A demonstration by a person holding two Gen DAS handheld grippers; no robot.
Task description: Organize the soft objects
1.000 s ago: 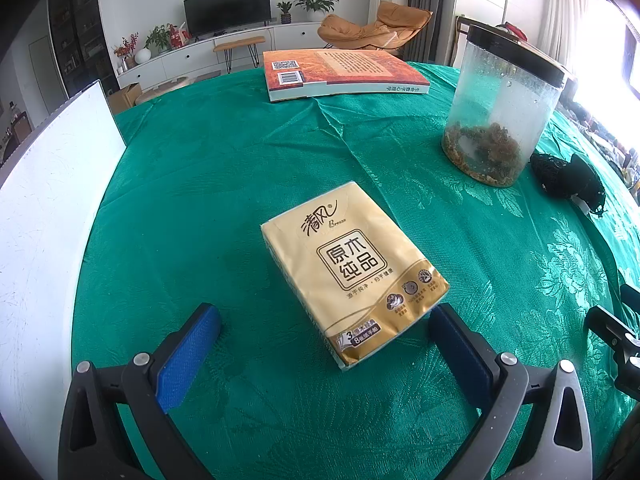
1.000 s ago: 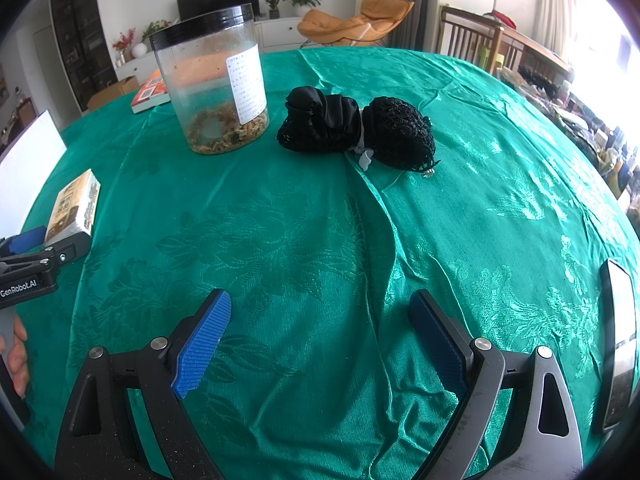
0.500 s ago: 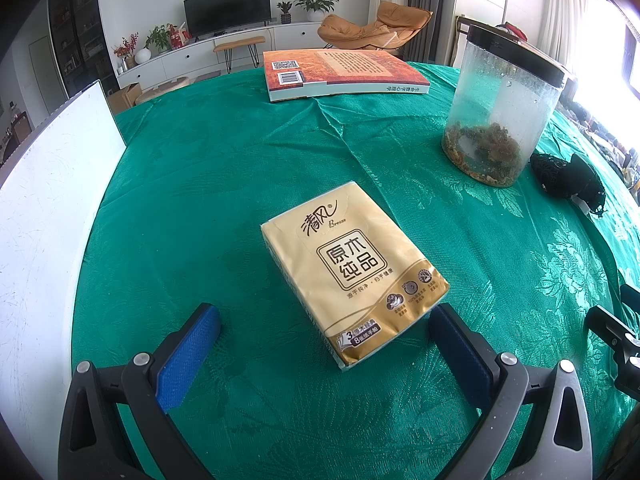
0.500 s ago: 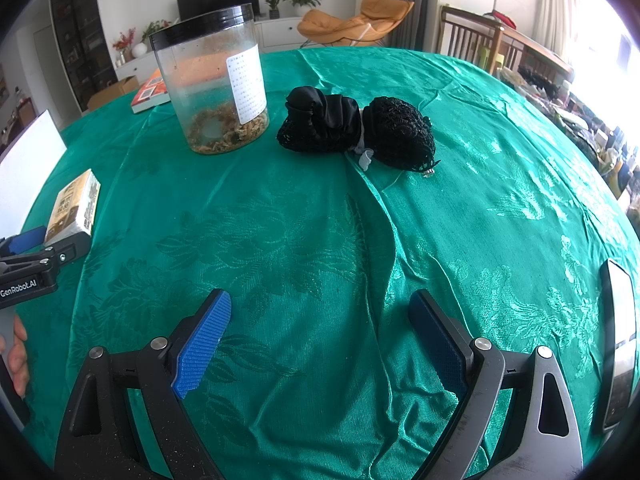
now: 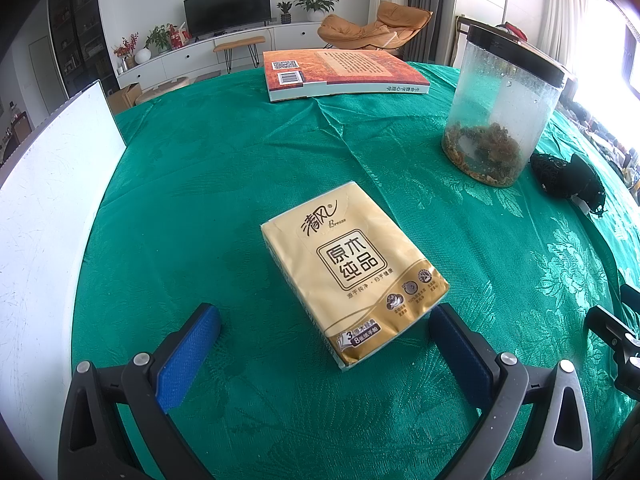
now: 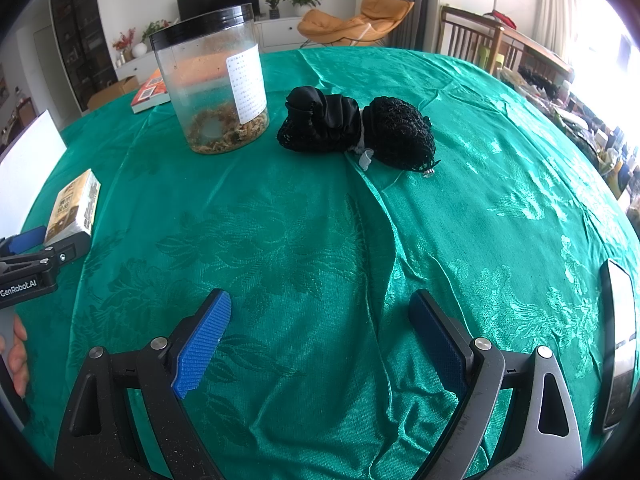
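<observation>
A gold tissue pack [image 5: 352, 268] lies flat on the green tablecloth [image 5: 224, 184], just ahead of my open left gripper [image 5: 324, 340], its near end between the blue pads. The pack also shows at the left edge of the right wrist view [image 6: 74, 210]. A black soft bundle of cloth and mesh [image 6: 356, 130] lies in the middle of the table, well ahead of my open, empty right gripper [image 6: 320, 332]. It also shows at the right in the left wrist view [image 5: 568, 178].
A clear jar with a black lid [image 6: 214, 80] stands left of the black bundle. An orange book [image 5: 340, 74] lies at the far side. A white board [image 5: 44, 208] stands at the left. A phone [image 6: 618, 344] lies at the right edge.
</observation>
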